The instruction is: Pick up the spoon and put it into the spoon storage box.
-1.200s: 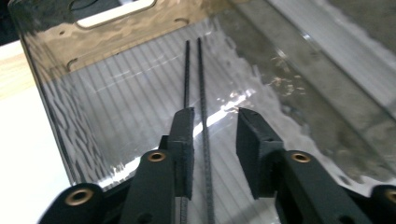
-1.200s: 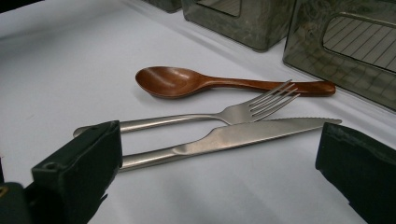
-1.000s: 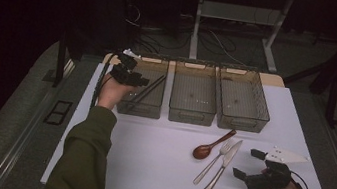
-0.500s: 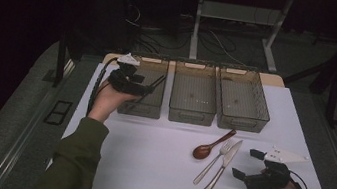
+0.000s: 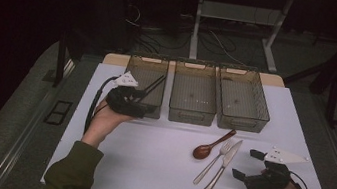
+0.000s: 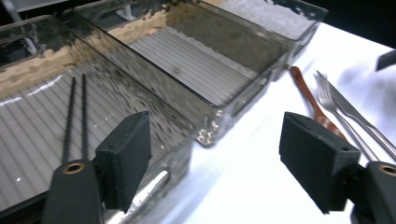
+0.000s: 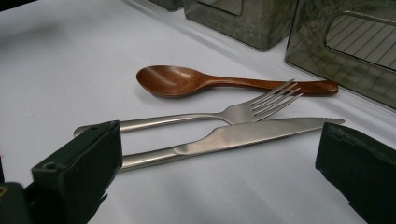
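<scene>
Cutlery is the work in hand, and its places read best from the three smoked trays [image 5: 194, 92] at the far edge of the white counter [image 5: 146, 162]. Two black chopsticks [image 6: 77, 116] already lie lengthwise in the left tray [image 5: 147, 79]; the middle and right trays look bare, though the dim glare makes that hard to swear to. Just in front of the right tray lie the knife [image 7: 224, 137], fork [image 7: 210, 114] and wooden spoon [image 7: 205, 82], side by side, long axes slanting from the tray's near wall back toward the person. The right claw [image 5: 246, 167] rests on the counter just beside their handles, jaws wide apart with nothing held, clearly the nearer one. The left claw [image 6: 224, 154] sits at the left tray's near corner, its jaws having just been opening, nothing between them, well apart from the cutlery.
</scene>
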